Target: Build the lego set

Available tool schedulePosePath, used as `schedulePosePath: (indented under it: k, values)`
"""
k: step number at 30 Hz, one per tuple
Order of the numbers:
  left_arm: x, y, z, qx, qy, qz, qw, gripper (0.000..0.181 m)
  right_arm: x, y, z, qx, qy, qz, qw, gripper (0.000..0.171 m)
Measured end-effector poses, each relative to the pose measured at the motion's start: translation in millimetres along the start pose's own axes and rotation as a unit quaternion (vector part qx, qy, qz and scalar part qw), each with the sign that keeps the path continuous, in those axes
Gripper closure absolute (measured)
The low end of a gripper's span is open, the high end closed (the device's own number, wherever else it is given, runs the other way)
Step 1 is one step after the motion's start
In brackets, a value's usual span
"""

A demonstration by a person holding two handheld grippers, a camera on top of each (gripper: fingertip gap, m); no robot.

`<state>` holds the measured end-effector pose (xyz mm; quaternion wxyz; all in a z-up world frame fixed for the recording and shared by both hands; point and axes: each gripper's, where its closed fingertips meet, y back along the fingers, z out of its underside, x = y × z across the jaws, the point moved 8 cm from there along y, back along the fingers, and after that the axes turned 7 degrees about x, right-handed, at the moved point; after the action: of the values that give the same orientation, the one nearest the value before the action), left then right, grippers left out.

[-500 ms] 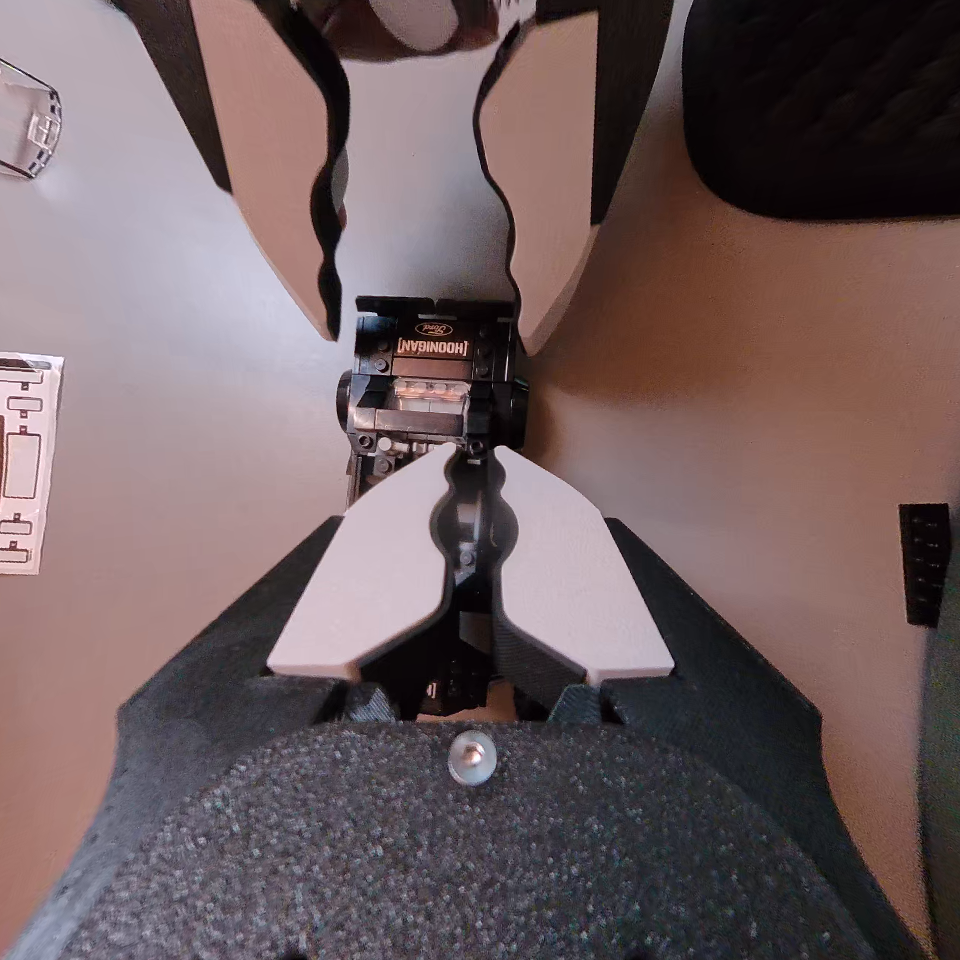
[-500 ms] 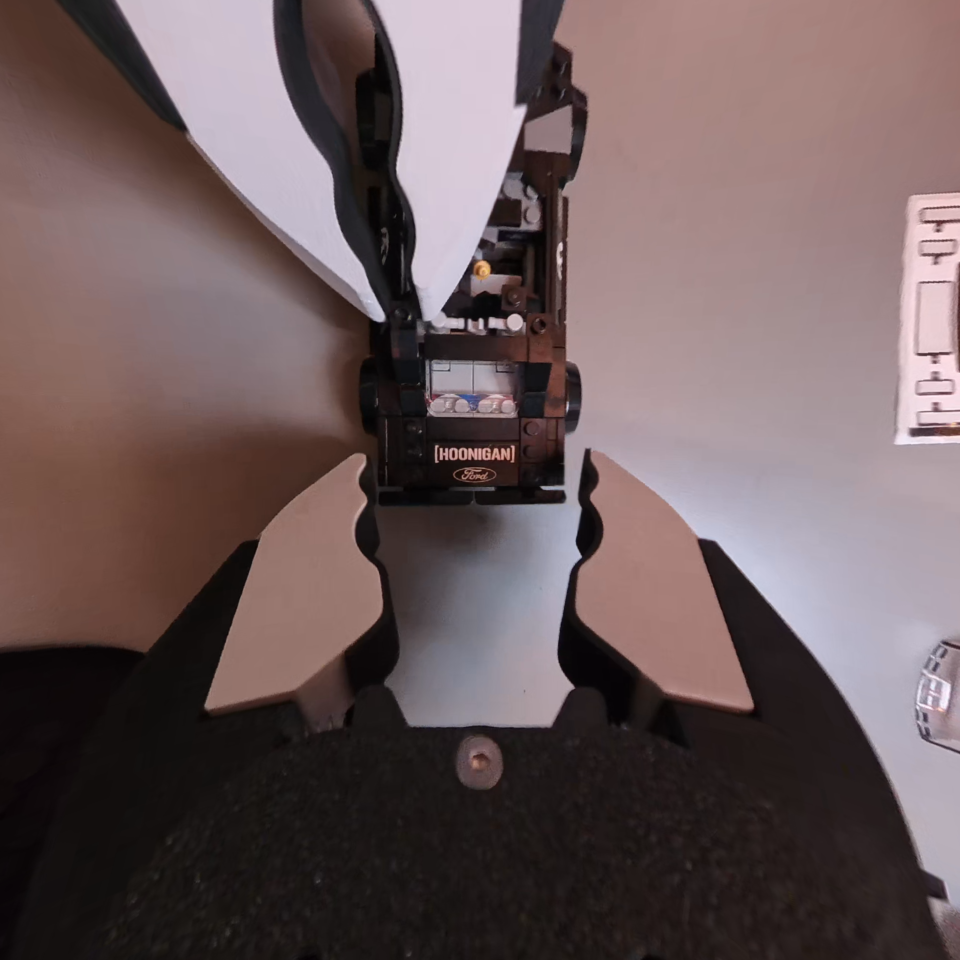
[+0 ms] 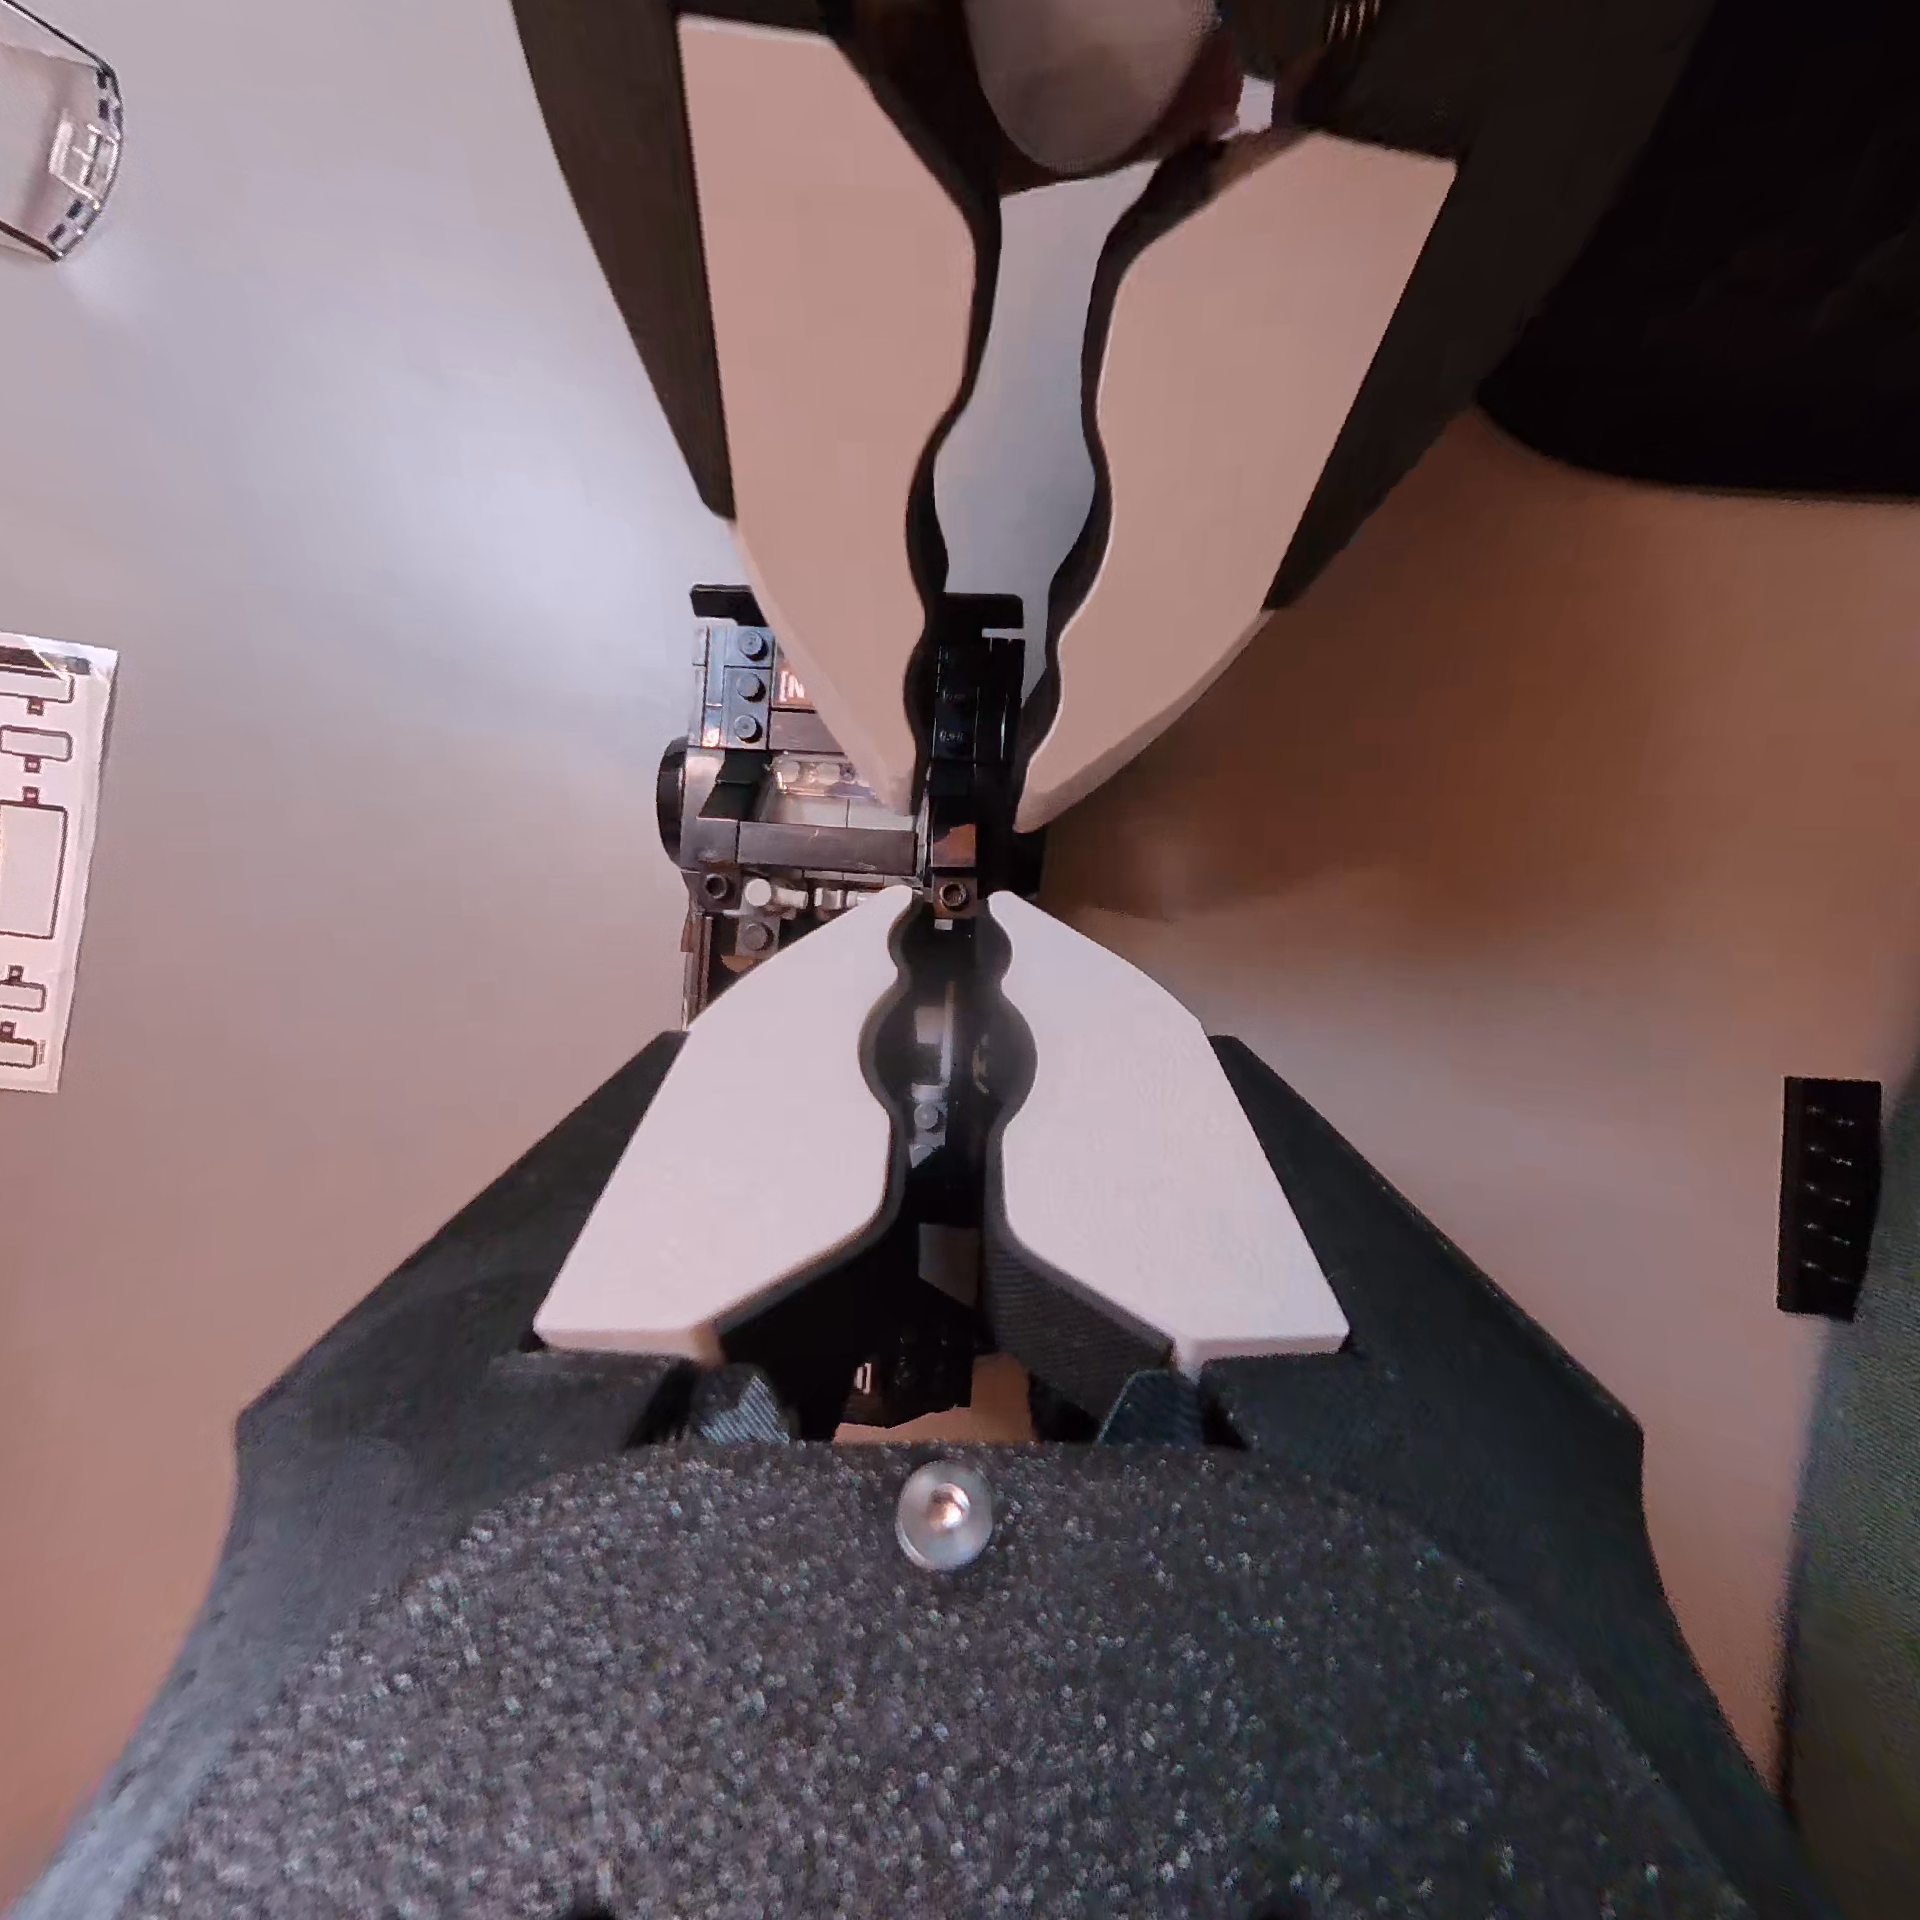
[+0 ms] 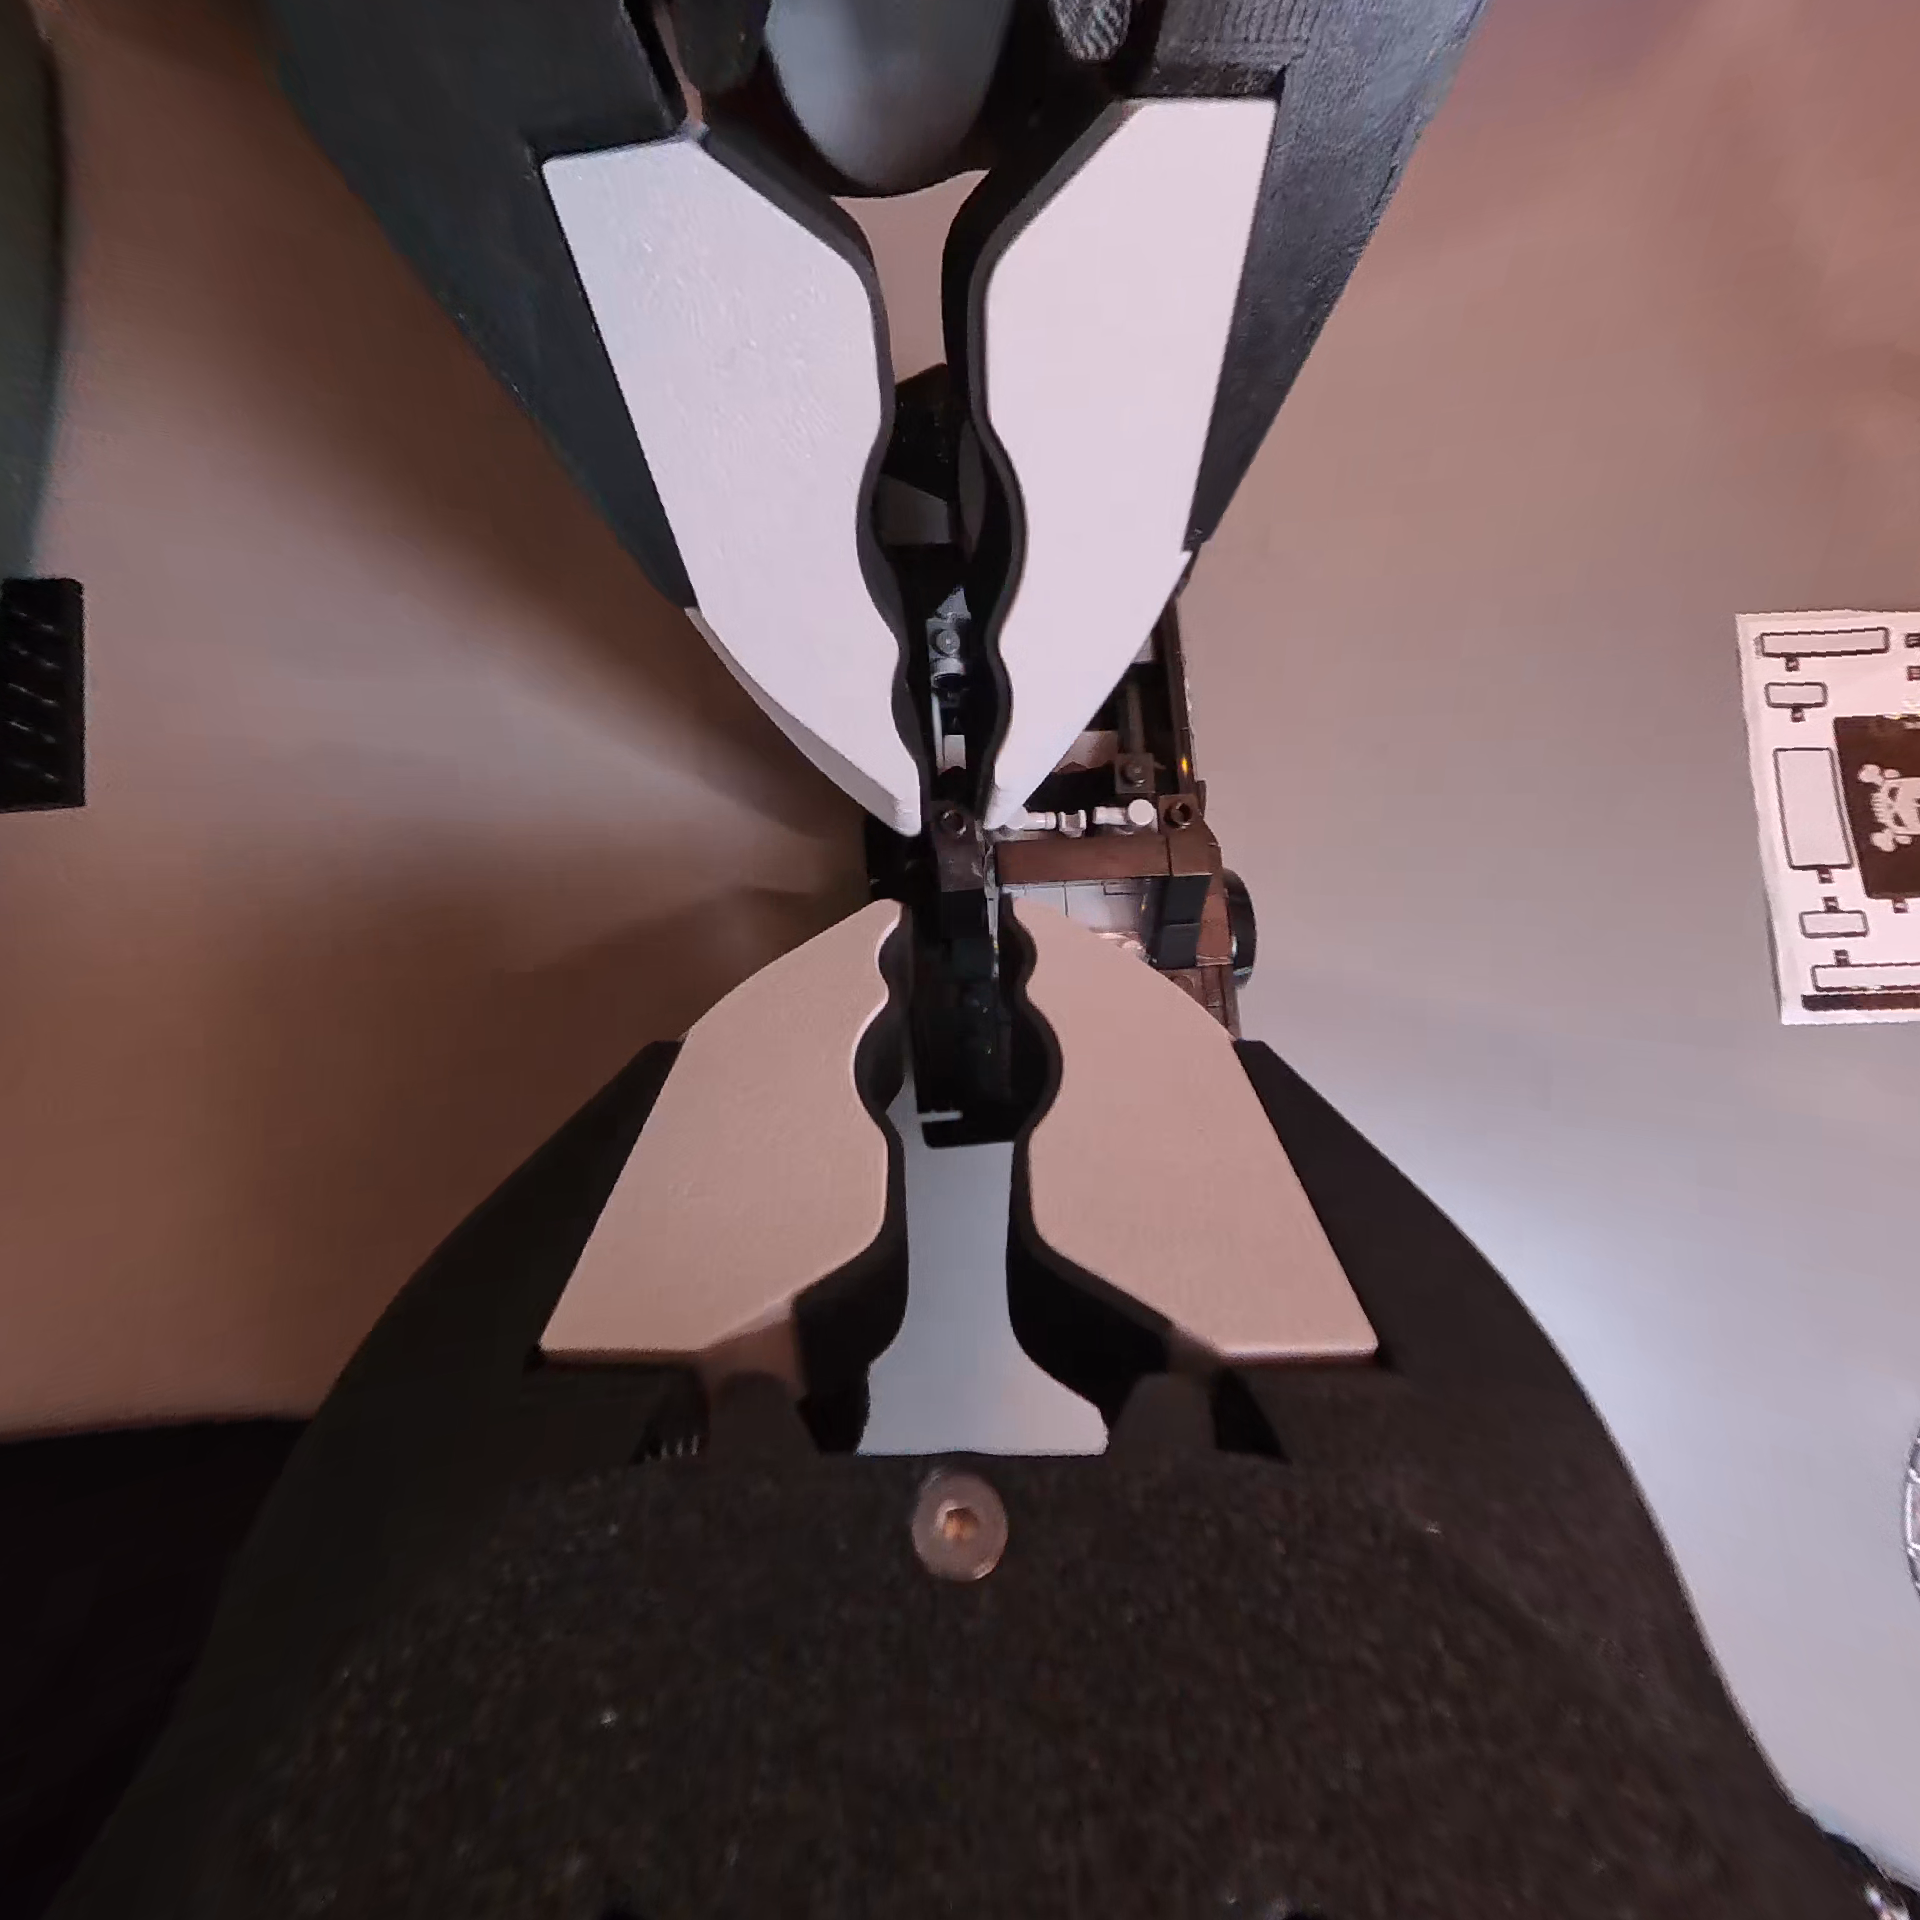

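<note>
A black lego car (image 3: 810, 831) with a grey engine block stands on the grey table. My left gripper (image 3: 951, 906) is shut on the car's right side wall, from the near end. My right gripper (image 3: 966, 816) comes in from the far side and is shut on the same wall, tip to tip with the left one. In the right wrist view the car (image 4: 1122, 862) lies right of centre. My right gripper (image 4: 956, 920) clamps a black wall section there. The left gripper (image 4: 956, 821) meets it from above. Most of the car is hidden by the fingers.
A white sticker sheet (image 3: 42, 862) lies at the left, and shows at the right in the right wrist view (image 4: 1839, 821). A clear plastic part (image 3: 62, 156) is at the far left. A black studded plate (image 3: 1829, 1195) lies at the right. A dark cushion (image 3: 1714, 312) fills the top right. Only a small space, under 4 cm, lies between the two pairs of fingers.
My right gripper has moved in over the car's end and closed from open onto its side wall. The left gripper has kept its hold; the car has shifted slightly.
</note>
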<state>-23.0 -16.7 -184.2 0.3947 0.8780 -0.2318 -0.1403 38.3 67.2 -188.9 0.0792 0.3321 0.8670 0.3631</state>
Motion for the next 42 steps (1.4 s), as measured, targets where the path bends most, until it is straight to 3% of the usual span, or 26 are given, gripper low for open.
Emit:
schedulePosePath:
  k: [14,19,23,32,42]
  values:
    - [-5.1,1.3,1.0,0.008,0.006,-0.018,1.000,0.170,6.6,-2.2,-1.5,-0.007,-0.007,0.015,1.000,0.163]
    - [-23.4,15.3,-3.7,0.050,0.019,-0.027,0.998,0.139,7.4,0.1,-2.2,-0.010,-0.002,0.020,1.000,0.163]
    - [-33.3,-0.3,-0.9,0.028,0.030,0.011,0.999,0.107,8.8,-0.9,-2.8,-0.020,0.003,0.024,0.999,0.163]
    - [-36.2,-15.6,0.8,0.023,0.041,0.024,0.999,0.128,11.2,-2.1,-3.5,-0.030,0.014,0.027,0.999,0.163]
    - [-34.6,-15.5,1.3,0.027,0.044,0.021,0.998,0.129,10.8,-0.8,-2.1,-0.028,0.022,0.029,0.999,0.160]
